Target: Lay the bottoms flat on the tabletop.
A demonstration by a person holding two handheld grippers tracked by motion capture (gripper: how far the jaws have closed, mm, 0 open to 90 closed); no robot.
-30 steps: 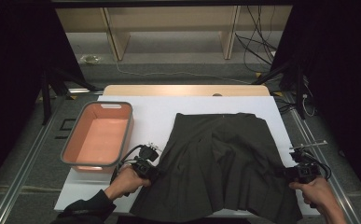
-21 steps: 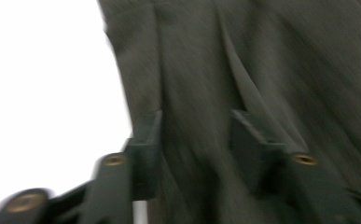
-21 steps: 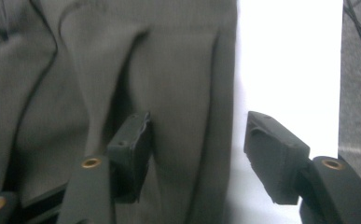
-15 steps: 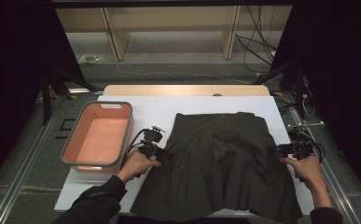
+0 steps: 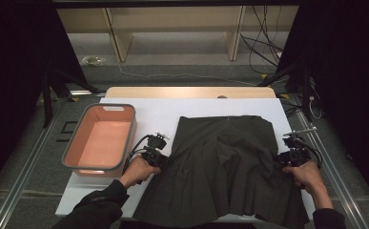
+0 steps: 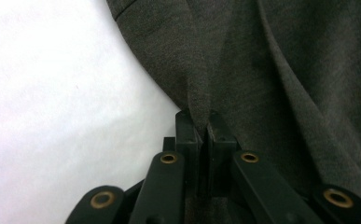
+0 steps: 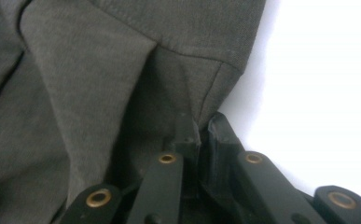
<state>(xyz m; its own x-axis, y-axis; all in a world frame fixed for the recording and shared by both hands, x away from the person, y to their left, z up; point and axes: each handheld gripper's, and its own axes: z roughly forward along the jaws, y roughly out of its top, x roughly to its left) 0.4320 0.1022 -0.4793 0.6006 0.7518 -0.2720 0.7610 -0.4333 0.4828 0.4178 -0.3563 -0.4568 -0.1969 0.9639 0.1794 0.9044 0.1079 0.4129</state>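
pinching the dark skirt [image 5: 225,167] at both edges — left tool [image 6: 201,126], right tool [image 7: 204,128] just clenched on cloth.

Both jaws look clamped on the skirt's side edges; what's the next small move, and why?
Probably lift both edges slightly and draw them apart. The left gripper and right gripper each pinch the dark skirt, whose folds lie rumpled on the white table.

Stood on grey floor [image 5: 182,76] ringed by dark curtains [image 5: 15,62], with a wooden shelf unit [image 5: 172,24] beyond the table's far edge. Showed black cables [image 5: 263,38] trailing near the far right corner, under dim light.
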